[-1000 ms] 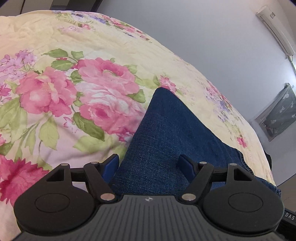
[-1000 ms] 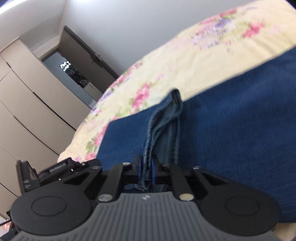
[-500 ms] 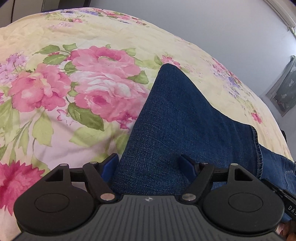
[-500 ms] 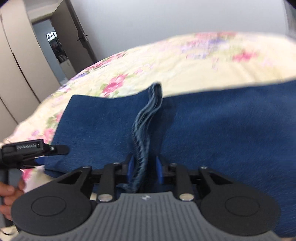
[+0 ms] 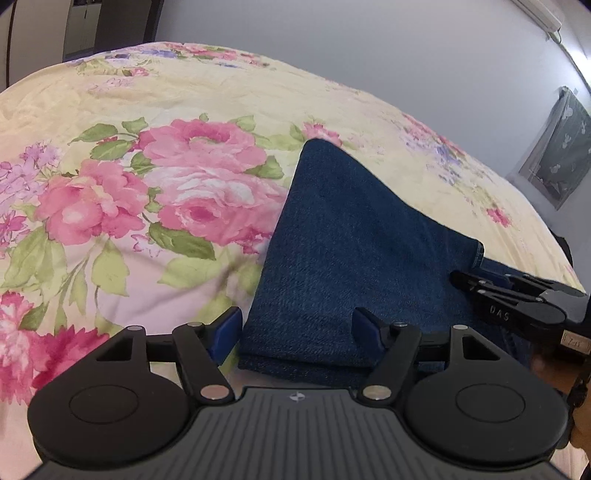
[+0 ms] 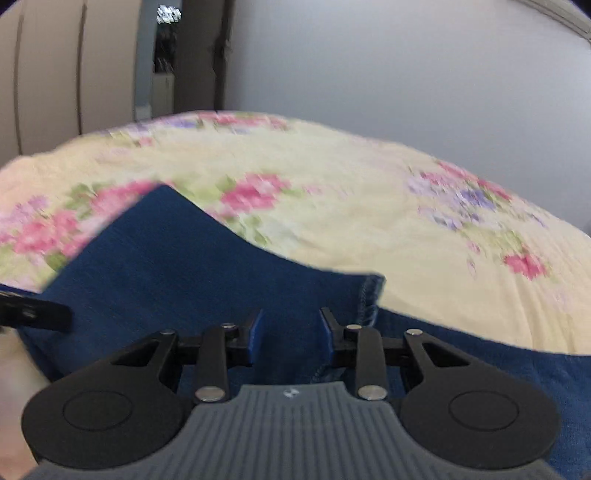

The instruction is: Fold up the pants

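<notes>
The place was a home bedroom: a bed with a floral bedspread [image 5: 155, 206], plain walls, beige wardrobe doors [image 6: 55, 74], and a wall-mounted air conditioner [image 5: 541, 16].

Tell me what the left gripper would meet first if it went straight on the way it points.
Most likely the folded jeans: the open left gripper already straddles their near edge, with denim filling the line ahead. Depth is unclear.

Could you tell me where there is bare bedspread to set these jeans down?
Bare floral bedspread lies left of the jeans and beyond them toward the wall. It is crowded beside the right gripper and the left gripper.
</notes>
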